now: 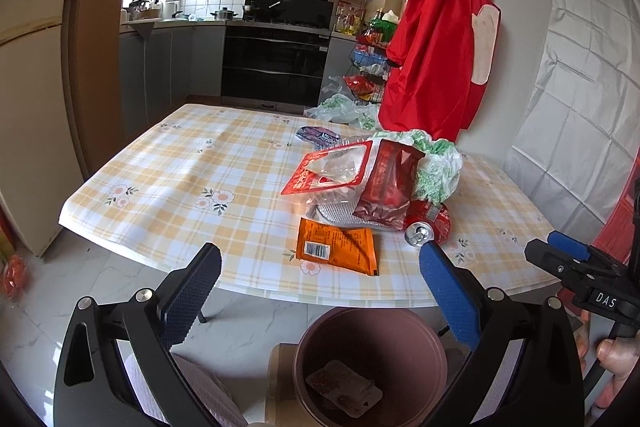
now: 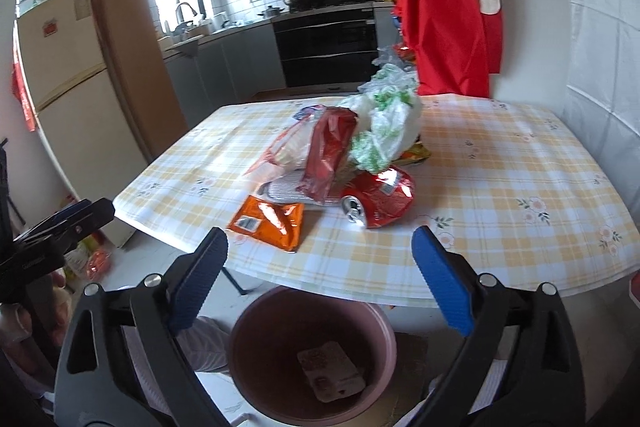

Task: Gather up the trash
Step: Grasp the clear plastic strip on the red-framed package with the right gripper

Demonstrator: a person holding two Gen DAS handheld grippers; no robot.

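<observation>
A pile of trash lies on the checked table [image 1: 180, 179]: an orange packet [image 1: 338, 245], a crushed red can [image 1: 428, 225], a dark red pouch [image 1: 388, 183], a red-rimmed clear wrapper [image 1: 332, 169], a white-green plastic bag [image 1: 438, 167] and a silver tray [image 1: 334, 215]. A pink bin [image 1: 370, 363] stands on the floor below the table's near edge with a flat wrapper [image 1: 342, 387] inside. My left gripper [image 1: 320, 291] is open and empty above the bin. My right gripper [image 2: 320, 275] is open and empty above the bin [image 2: 312, 351], short of the orange packet [image 2: 268, 223] and can [image 2: 378, 201].
A purple packet [image 1: 318, 136] lies farther back on the table. A red apron [image 1: 436, 39] hangs on the wall at the right. A fridge [image 1: 28, 99] stands left, kitchen counters and oven [image 1: 276, 63] behind. Bags lie on the floor.
</observation>
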